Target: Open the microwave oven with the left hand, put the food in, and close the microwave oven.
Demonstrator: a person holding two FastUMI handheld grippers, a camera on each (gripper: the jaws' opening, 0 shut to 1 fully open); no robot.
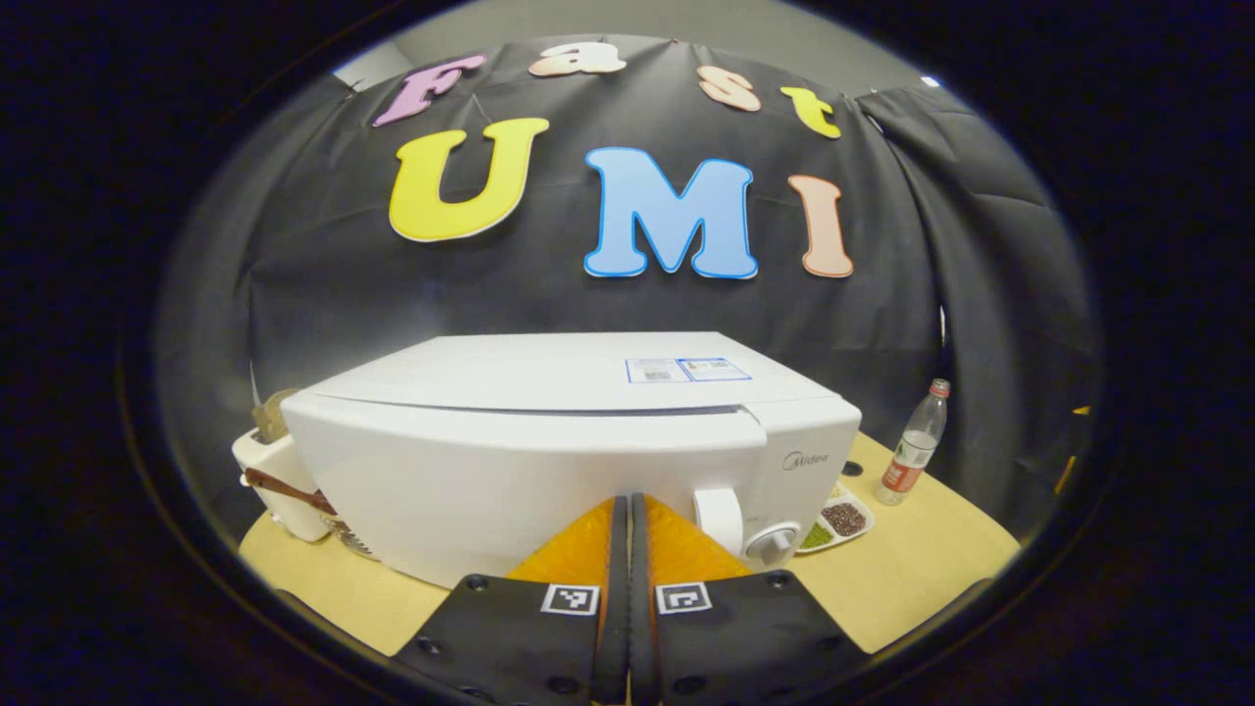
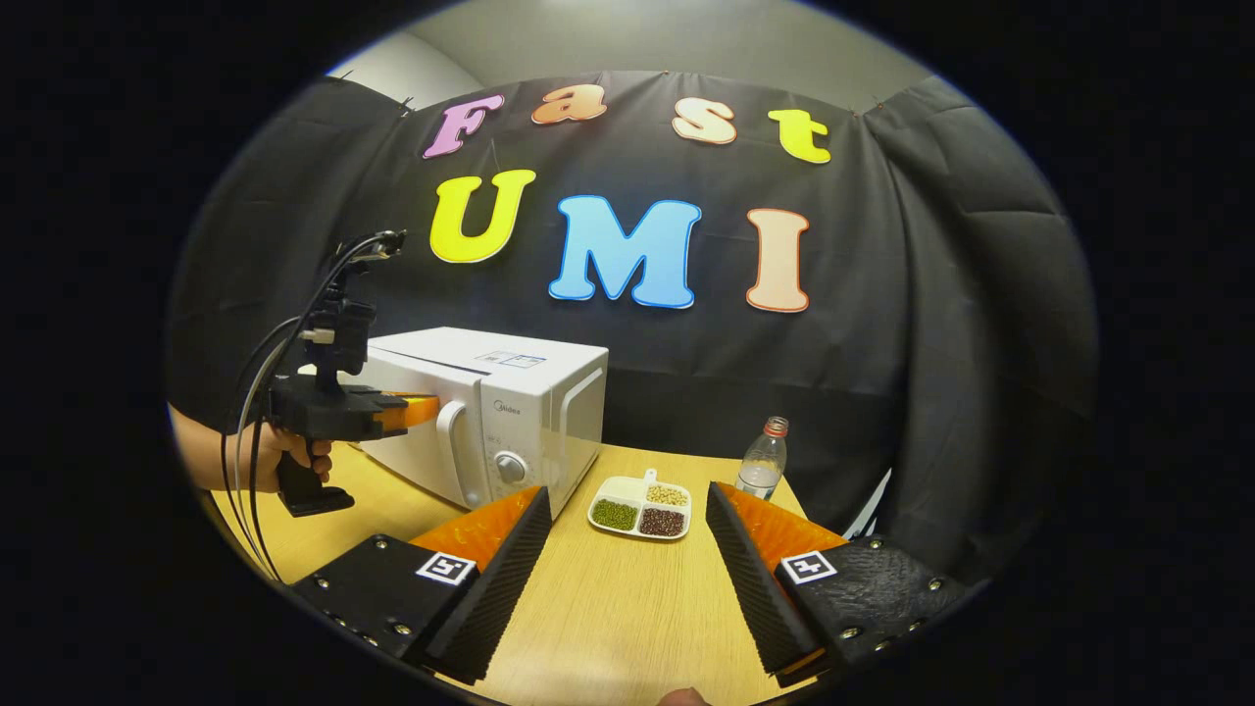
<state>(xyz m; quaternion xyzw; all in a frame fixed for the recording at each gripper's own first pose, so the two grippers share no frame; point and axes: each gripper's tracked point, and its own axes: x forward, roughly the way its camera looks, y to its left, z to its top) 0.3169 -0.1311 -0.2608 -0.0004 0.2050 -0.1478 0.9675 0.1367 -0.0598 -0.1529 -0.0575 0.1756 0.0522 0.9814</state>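
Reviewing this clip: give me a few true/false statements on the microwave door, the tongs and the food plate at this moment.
1. The microwave door is shut. True.
2. The right tongs hold the food plate. False: they are open and empty, the plate lies on the table beyond them.
3. The left tongs are closed together in front of the microwave, near its handle. True.
4. The bottle lies on its side. False: it stands upright behind the plate.
5. The plate sits inside the microwave. False: it is on the table to the microwave's side.

"Midea" on the microwave oven (image 1: 588, 461)
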